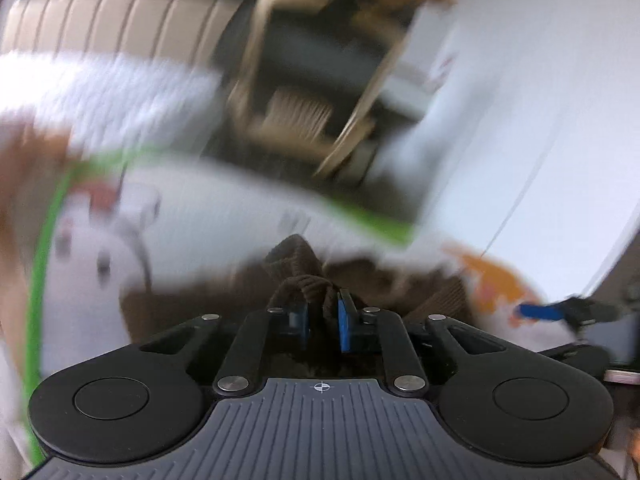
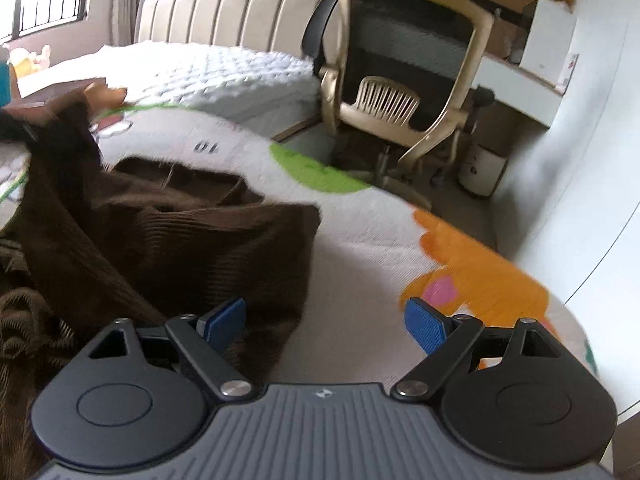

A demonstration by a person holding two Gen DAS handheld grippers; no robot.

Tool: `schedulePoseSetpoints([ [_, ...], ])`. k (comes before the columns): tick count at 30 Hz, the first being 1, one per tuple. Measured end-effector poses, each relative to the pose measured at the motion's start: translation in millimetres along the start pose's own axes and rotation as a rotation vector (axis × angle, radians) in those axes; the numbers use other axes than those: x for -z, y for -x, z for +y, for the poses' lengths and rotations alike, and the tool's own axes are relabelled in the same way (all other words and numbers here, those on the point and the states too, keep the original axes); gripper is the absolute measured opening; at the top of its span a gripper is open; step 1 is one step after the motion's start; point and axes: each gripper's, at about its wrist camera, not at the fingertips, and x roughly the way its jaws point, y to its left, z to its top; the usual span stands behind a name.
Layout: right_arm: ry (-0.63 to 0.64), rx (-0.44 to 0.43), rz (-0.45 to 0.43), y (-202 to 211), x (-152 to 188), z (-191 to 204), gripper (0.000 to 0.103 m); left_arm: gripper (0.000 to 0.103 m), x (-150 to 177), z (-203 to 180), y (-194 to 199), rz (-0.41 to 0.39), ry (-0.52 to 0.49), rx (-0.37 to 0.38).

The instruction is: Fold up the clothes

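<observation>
Currently the left gripper pinches the brown knit garment; the right gripper is spread wide and holds nothing.

From the right wrist view, we place the garment between 9 and 11 o'clock of the open fingers, its ribbed bulk lying crumpled on the printed mat, one fold edge running toward 12 o'clock. We judge the right gripper nearer that free edge. Soft, corded, heavy-draping knit; padded mat; an office chair stands beyond at 1 o'clock.
</observation>
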Motion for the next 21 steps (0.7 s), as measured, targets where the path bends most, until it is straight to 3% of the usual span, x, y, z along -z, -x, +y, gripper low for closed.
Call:
schedulePoseSetpoints([
  [2,-0.007,0.007,-0.011,-1.0,-3.0,-3.1,0.087,0.016,-8.4,-5.2,29.5,-0.086,-0.071,0.015],
  [4,-0.013,0.006,-0.016,-3.6,-4.7,-4.8,0.087,0.018,-7.4,-1.9,53.2,-0.087,-0.110,0.024],
  [6,-0.012,0.003,-0.014,-7.8,-5.1,-3.8,0.087,0.020,3.7,5.2,63.5,-0.024,-0.114,-0.002],
  [7,-0.010,-0.002,-0.010,-10.6,-4.9,-2.2,0.087,0.026,10.8,10.6,63.8,0.029,-0.104,-0.001],
  [9,-0.008,-0.010,-0.006,-13.8,-4.9,1.0,0.087,0.064,24.8,21.5,62.8,0.133,-0.072,0.000],
  [11,-0.006,-0.017,-0.004,-15.3,-5.2,4.1,0.087,0.082,31.8,29.9,60.6,0.181,-0.020,0.000],
  [15,-0.006,-0.030,-0.006,-11.7,-6.9,7.6,0.087,0.094,28.5,42.0,40.4,0.188,0.186,0.031],
  [19,-0.012,-0.033,-0.017,-2.4,-7.1,7.1,0.087,0.090,22.1,37.0,-5.7,0.205,0.232,-0.032],
  [20,-0.014,-0.033,-0.019,0.0,-7.1,6.5,0.087,0.079,22.5,33.1,-16.2,0.217,0.206,-0.048],
  [21,-0.015,-0.033,-0.024,2.5,-7.8,5.8,0.087,0.049,23.9,27.6,-23.0,0.223,0.158,-0.074],
])
